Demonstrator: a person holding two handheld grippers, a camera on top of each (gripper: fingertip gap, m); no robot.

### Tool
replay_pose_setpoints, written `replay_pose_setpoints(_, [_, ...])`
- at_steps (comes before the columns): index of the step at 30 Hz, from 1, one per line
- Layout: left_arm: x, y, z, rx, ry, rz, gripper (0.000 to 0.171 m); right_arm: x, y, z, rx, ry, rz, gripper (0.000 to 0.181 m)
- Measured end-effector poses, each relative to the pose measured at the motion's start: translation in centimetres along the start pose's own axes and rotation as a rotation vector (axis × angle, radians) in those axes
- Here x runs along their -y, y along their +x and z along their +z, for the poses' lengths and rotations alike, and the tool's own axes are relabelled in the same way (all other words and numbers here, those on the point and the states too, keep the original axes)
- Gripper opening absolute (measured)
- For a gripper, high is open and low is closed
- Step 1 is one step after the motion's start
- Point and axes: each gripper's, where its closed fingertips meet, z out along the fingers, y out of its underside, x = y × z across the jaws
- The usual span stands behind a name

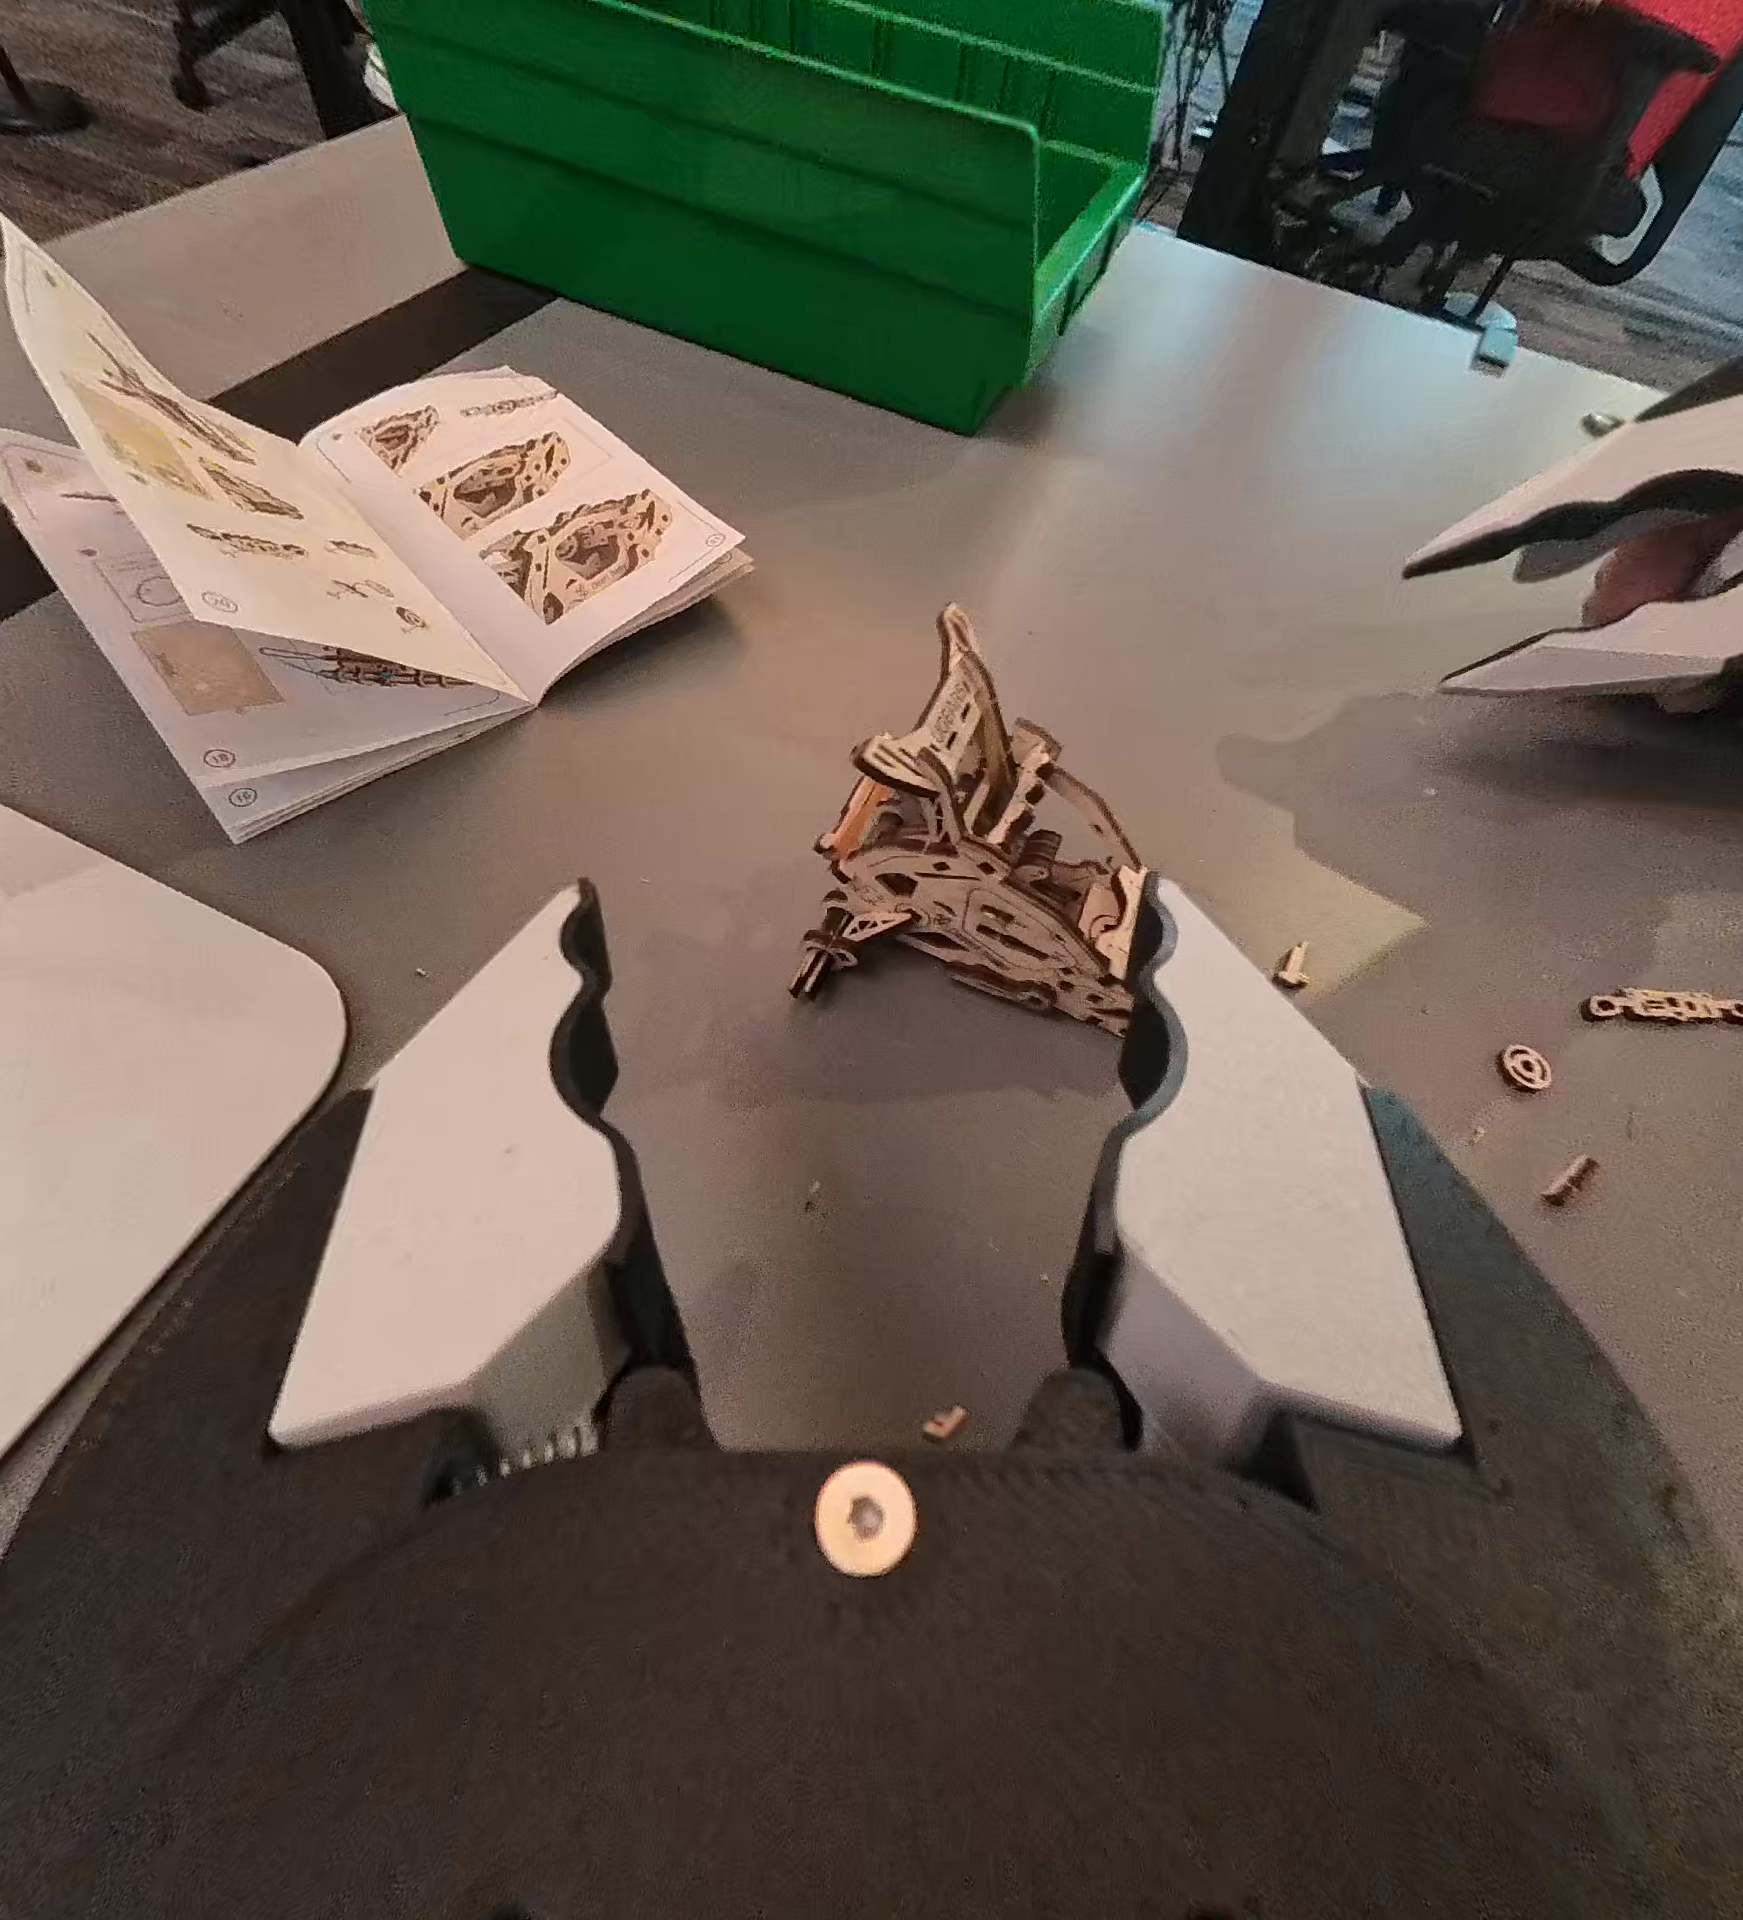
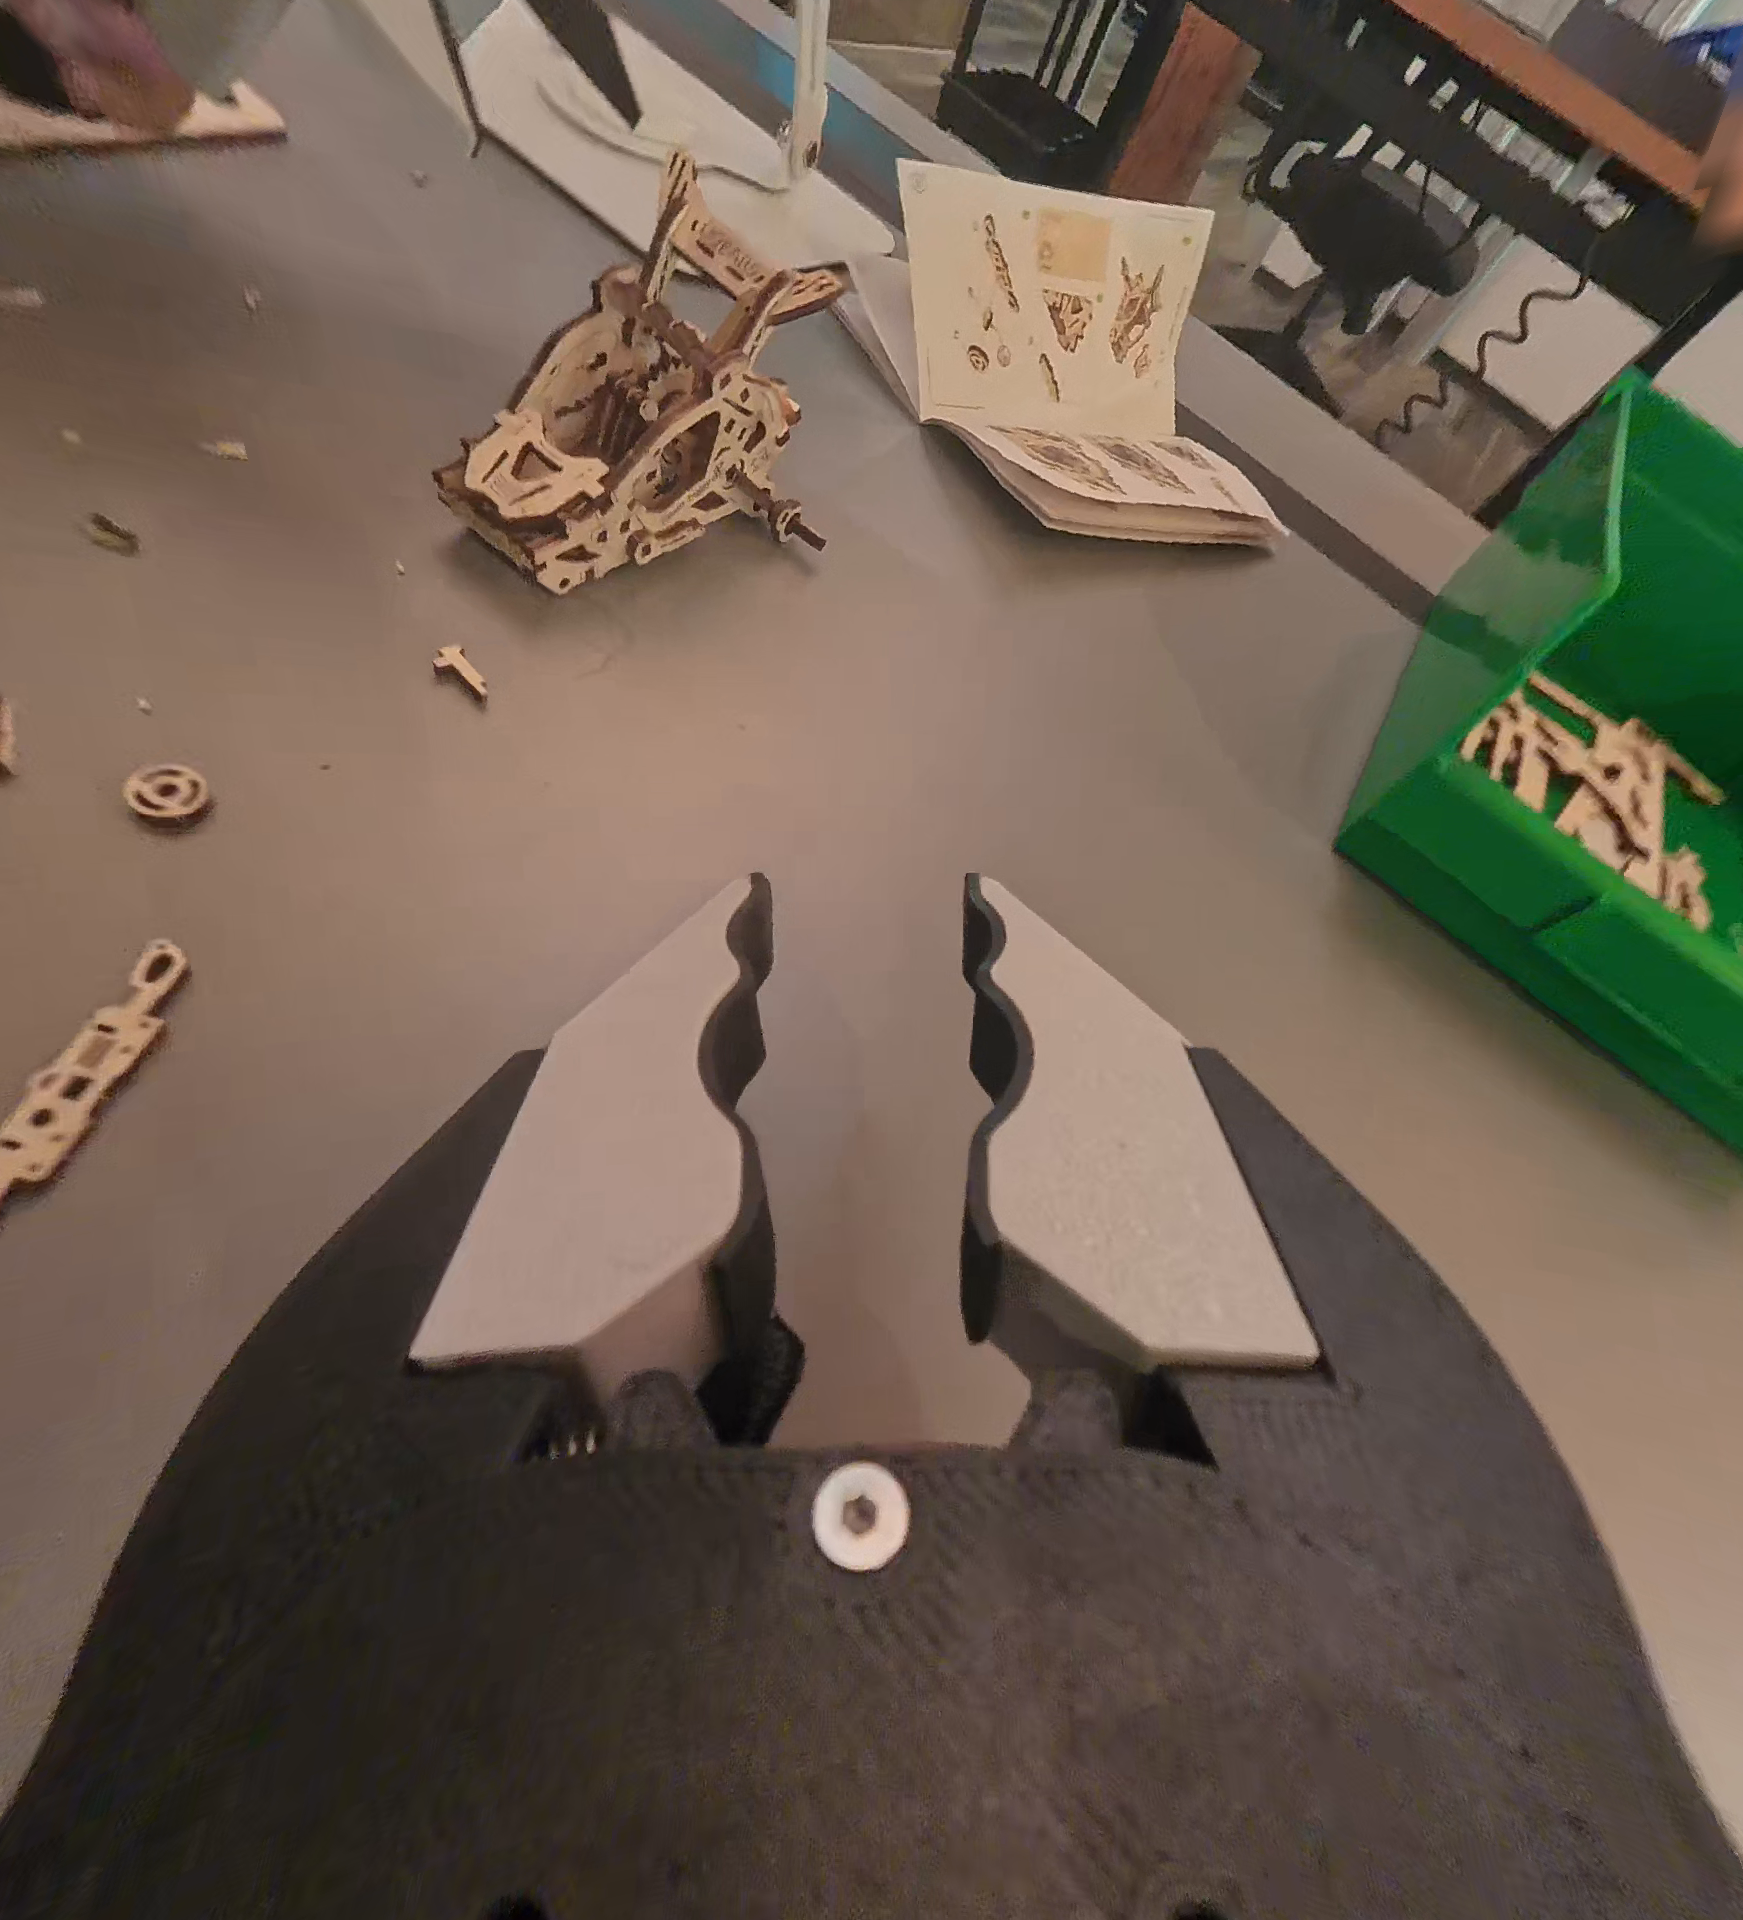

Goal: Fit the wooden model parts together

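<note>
A partly built wooden model [image 1: 971, 842] stands on the grey table. My left gripper [image 1: 872, 904] is wide open, with the model just ahead and touching or nearly touching its right fingertip. The model shows in the right wrist view [image 2: 628, 436] too, far ahead and to the left. My right gripper [image 2: 867, 894] is open and empty above bare table; it also shows at the right edge of the left wrist view [image 1: 1636, 561]. Loose parts lie on the table: a long slotted strip [image 2: 46, 1112], a small ring [image 2: 168, 795] and a small peg [image 2: 460, 670].
An open instruction booklet [image 1: 347, 582] lies left of the model. A green bin [image 2: 1625, 790] with wooden parts stands at the right. A white board [image 1: 88, 1039] lies at the left. A flat wooden sheet [image 2: 98, 114] lies far left. Wood scraps are scattered about. The small peg [image 2: 460, 670] lies around 10 centimeters away from my right fingertips. Look for it in the left wrist view [image 1: 1297, 961] too.
</note>
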Motion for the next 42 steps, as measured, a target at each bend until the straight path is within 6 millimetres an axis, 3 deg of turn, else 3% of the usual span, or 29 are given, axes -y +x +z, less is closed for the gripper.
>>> replay_pose_setpoints(3, [-0.3,1.1,-0.8,-0.021,-0.014,0.003,0.097,0.1,-0.4,-1.4,0.047,0.016,0.123,0.038])
replay_pose_setpoints(7, [-0.4,2.2,-2.6,0.025,-0.017,0.064,0.092,0.7,-4.8,-4.0,0.281,0.018,0.294,0.037])
replay_pose_setpoints(10, [-0.8,3.7,-3.7,0.021,-0.002,0.054,0.089,0.3,-9.1,-5.4,0.41,-0.104,0.24,0.041])
replay_pose_setpoints(13, [-1.7,5.3,-4.2,0.022,-0.014,0.067,0.087,0.3,-12.2,-6.1,0.489,-0.197,0.171,0.042])
replay_pose_setpoints(17, [-2.6,6.7,-4.2,0.032,-0.043,0.097,0.086,-1.3,-13.7,-5.1,0.48,-0.344,0.088,0.041])
replay_pose_setpoints(18, [-2.6,6.8,-4.1,0.033,-0.046,0.101,0.086,-2.2,-13.3,-4.6,0.436,-0.395,0.038,0.04])
replay_pose_setpoints(21, [-2.2,6.9,-3.9,0.026,-0.034,0.098,0.085,-1.7,-13.3,-3.6,0.439,-0.364,0.042,0.01])
replay_pose_setpoints(28, [-1.8,6.2,-2.9,-0.01,-0.015,0.072,0.079,-0.8,-11.8,-1.4,0.495,-0.329,0.169,0.007])
replay_pose_setpoints(34, [1.2,7.8,-3.2,-0.075,0.048,0.095,0.058,4.1,-8.4,0.2,0.518,-0.094,0.445,0.006])
replay_pose_setpoints(36, [1.7,9.3,-3.1,-0.134,0.053,0.12,0.039,6.1,-7.4,-0.1,0.525,0.016,0.544,0.007])
replay_pose_setpoints(42, [3.1,14.1,-1.4,-0.196,0.105,0.223,0.043,9.7,-5.7,-0.9,0.565,0.262,0.81,0.007])
